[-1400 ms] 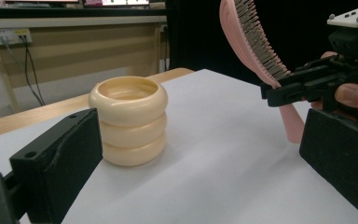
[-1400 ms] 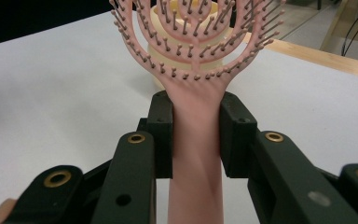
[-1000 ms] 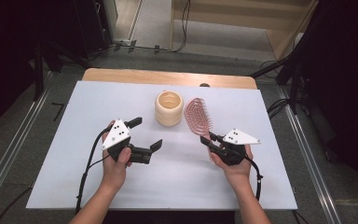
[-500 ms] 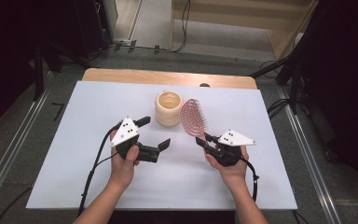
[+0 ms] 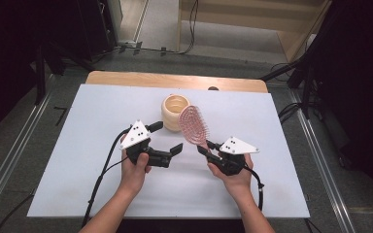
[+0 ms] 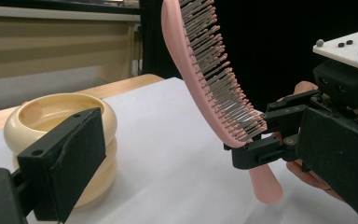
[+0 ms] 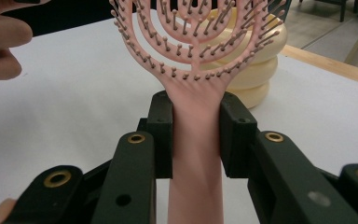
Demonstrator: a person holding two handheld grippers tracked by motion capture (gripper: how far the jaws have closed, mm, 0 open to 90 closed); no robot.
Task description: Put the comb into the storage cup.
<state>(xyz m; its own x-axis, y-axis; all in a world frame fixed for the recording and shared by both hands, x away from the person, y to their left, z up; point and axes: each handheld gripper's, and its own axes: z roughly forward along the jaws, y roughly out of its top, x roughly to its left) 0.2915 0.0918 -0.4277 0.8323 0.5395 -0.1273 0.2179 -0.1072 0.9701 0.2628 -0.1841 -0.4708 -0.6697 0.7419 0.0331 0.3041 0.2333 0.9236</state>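
Observation:
A pink hairbrush (image 5: 193, 125) stands nearly upright above the white table, its bristled head up. My right gripper (image 5: 205, 148) is shut on its handle. In the right gripper view the two jaws press the handle (image 7: 196, 140) from both sides, just below the head. A cream ribbed cup (image 5: 176, 111) stands upright on the table right behind the brush, its cream side (image 7: 256, 60) showing past the head. My left gripper (image 5: 166, 137) is open to the left of the brush with nothing between its jaws. Its view shows one pad (image 6: 60, 163) in front of the cup (image 6: 51, 114), with the brush (image 6: 205, 79) farther off.
The white sheet (image 5: 92, 121) covers most of the table, and a wooden strip (image 5: 126, 78) shows along the far edge. Cables trail from both grippers toward the near edge. Dark floor with metal rails (image 5: 14, 145) surrounds the table.
The right gripper has raised the brush from a lean to nearly upright and shifted a little left. The left gripper has moved right, closer to the brush, and stays open.

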